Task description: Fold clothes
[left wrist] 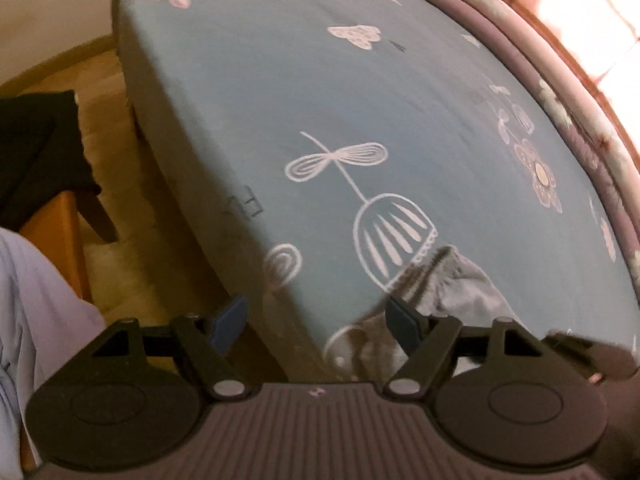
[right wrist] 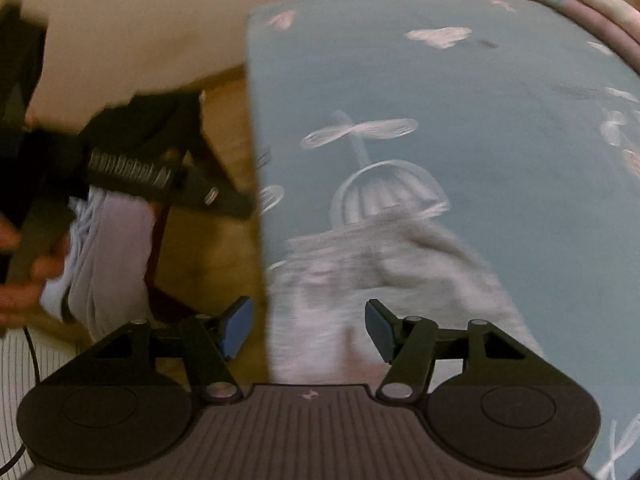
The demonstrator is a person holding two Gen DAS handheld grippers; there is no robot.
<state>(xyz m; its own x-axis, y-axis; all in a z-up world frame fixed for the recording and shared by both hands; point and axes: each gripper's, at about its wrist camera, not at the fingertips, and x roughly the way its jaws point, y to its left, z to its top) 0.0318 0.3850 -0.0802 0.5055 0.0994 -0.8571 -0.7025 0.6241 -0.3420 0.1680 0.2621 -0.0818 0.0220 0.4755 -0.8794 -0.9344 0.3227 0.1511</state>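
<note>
Just 1 grey garment (right wrist: 400, 272) on 1 bed (right wrist: 500, 120)

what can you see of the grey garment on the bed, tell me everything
The grey garment is a soft, light grey knit-looking piece lying crumpled and unfolded on the blue patterned bedsheet, near the bed's edge. The left wrist view shows a darker ribbed band along its top edge. Motion blur hides finer detail and its type. It covers part of a white bell-shaped print. The right gripper hovers open over its near end, the left gripper open beside it; neither grips it.
</note>
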